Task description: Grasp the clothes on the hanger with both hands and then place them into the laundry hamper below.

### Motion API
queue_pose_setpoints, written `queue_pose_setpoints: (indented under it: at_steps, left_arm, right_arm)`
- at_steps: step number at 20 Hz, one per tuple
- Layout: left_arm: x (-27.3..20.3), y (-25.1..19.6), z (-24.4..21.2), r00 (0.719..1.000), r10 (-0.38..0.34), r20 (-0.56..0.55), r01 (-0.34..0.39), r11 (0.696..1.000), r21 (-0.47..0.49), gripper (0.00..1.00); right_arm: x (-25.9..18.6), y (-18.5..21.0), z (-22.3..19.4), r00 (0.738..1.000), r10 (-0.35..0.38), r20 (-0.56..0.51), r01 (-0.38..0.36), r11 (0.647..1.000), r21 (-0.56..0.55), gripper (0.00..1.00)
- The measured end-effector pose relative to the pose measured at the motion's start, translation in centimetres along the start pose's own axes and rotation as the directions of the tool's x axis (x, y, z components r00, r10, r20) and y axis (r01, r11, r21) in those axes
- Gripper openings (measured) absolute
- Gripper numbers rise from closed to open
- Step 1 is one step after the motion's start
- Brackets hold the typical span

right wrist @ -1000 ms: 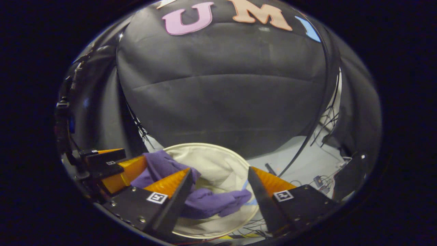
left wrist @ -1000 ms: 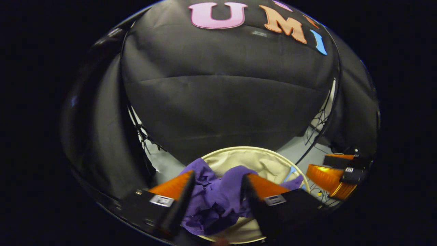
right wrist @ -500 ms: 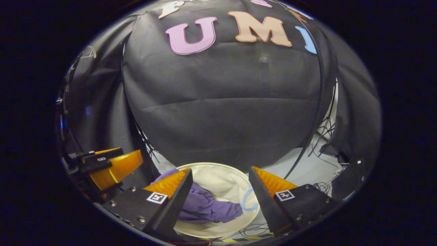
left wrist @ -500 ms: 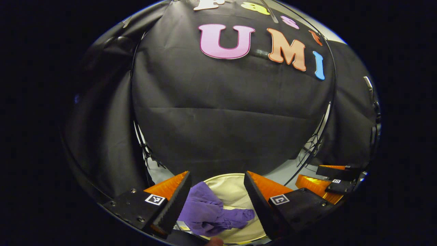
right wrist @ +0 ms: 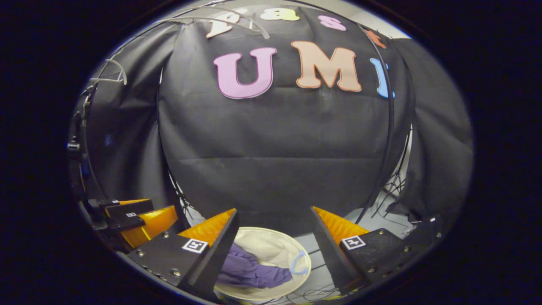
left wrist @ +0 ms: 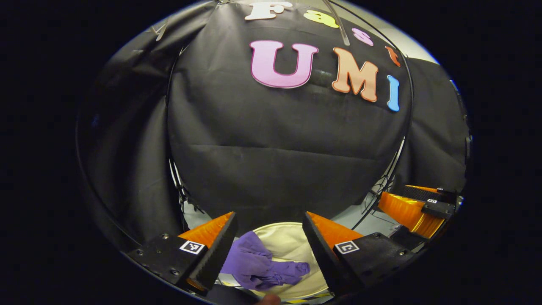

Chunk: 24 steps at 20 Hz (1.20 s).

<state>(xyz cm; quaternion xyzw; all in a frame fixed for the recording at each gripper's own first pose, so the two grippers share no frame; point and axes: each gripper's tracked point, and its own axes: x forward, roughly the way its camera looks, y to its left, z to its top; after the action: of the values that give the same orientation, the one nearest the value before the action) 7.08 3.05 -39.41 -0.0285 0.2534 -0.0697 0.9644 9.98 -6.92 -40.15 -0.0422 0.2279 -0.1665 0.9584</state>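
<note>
A crumpled purple garment (left wrist: 260, 267) lies inside the round cream laundry hamper (left wrist: 296, 241) below me; in the right gripper view the same garment (right wrist: 250, 271) rests in the hamper (right wrist: 271, 248), which has a light blue handle loop (right wrist: 301, 263). My left gripper (left wrist: 269, 250) is open above the hamper with nothing between its fingers. My right gripper (right wrist: 275, 250) is open too, well above the hamper. A bare pale hanger (right wrist: 237, 19) shows at the top of the right gripper view, and a thin hanger arm (left wrist: 336, 21) at the top of the left gripper view.
Black cloth walls close in the booth on all sides. Grey floor (right wrist: 381, 212) with loose cables (right wrist: 396, 186) lies around the hamper. The other gripper shows at the right edge (left wrist: 417, 205) of the left gripper view and at the left edge (right wrist: 135, 218) of the right gripper view.
The purple garment was between my left fingers a second ago; now it lies loose in the hamper. Both grippers have risen, so the hamper looks smaller and lower.
</note>
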Motion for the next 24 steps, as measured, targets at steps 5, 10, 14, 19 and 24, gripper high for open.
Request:
queue_pose_setpoints:
  at_steps: [5, 10, 14, 19, 24]
  left_arm:
    - [-2.3, -0.6, 5.1, 0.996, -0.028, 0.081, 0.028, 1.0, 0.011, 0.96]
    - [-4.7, -1.6, 9.4, 0.989, -0.084, 0.121, 0.078, 0.996, 0.05, 0.94]
    - [-6.9, -0.7, 13.2, 0.988, -0.044, 0.148, 0.035, 0.997, 0.069, 0.96]
    - [-9.9, -1.1, 17.5, 0.982, -0.045, 0.181, 0.039, 0.998, 0.04, 0.96]
    - [-12.5, -1.6, 20.8, 0.969, -0.039, 0.244, 0.028, 0.998, 0.048, 0.92]
  right_arm:
    - [-2.4, -0.1, 4.6, 0.996, -0.027, 0.09, 0.033, 0.998, -0.062, 0.99]
    - [-4.8, 0.8, 9.4, 0.989, -0.013, 0.148, 0.024, 0.997, -0.071, 1.0]
    - [-7.0, 1.0, 13.8, 0.981, -0.008, 0.193, 0.022, 0.997, -0.07, 0.98]
    - [-10.2, 1.8, 18.6, 0.968, 0.028, 0.25, -0.012, 0.998, -0.069, 0.98]
    - [-12.7, 2.0, 21.7, 0.953, 0.054, 0.299, -0.032, 0.996, -0.077, 0.98]
